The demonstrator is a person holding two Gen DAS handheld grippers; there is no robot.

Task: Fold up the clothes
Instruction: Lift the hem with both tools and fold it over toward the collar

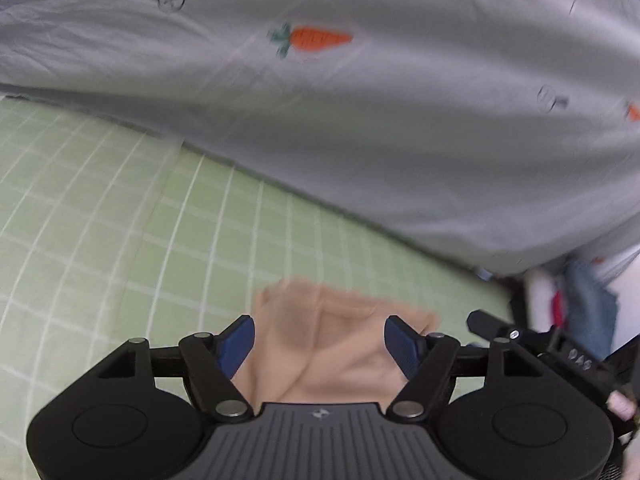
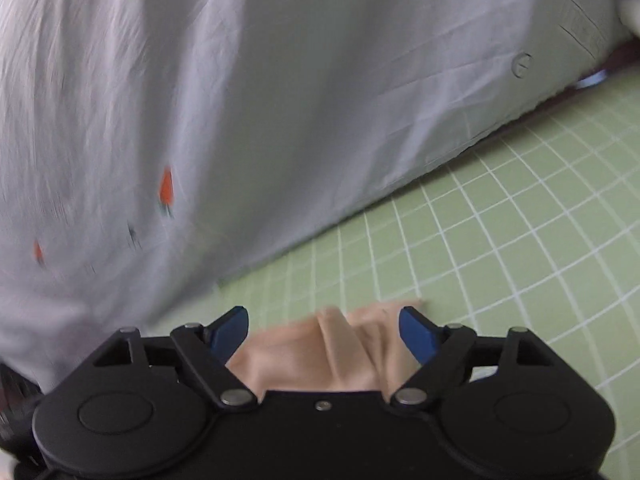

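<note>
Peach-coloured cloth, thin and soft, is lying rumpled on a pale green sheet crossed by a grid of fine white lines. In the left wrist view this peach garment is spreading out between the two blue pads of the left gripper, its surface creased into shallow diagonal folds and its far edge blurred. The jaws are standing wide apart, and the ribbed blue pads are sitting at the garment's two sides without pressing on it, so nothing is being gripped.

In the right wrist view the same peach garment is bunching into taller ridges, one rounded fold rising near the middle. The right gripper is likewise gaping wide, its blue pads flanking the cloth with no pinch on it. Each gripper's black body is showing angular linkage arms, round silver pivot pins and two smooth discs at the bottom of its view.

Behind the garment a big grey-white quilt is lying across the green sheet, its fabric finely wrinkled and its edge running diagonally. It is carrying small embroidered orange carrots with green tops and faint grey outline drawings.

At the right edge of the left wrist view, the black frame of the right gripper is showing, with part of a hand around it and blurred blue and red cloth behind.
</note>
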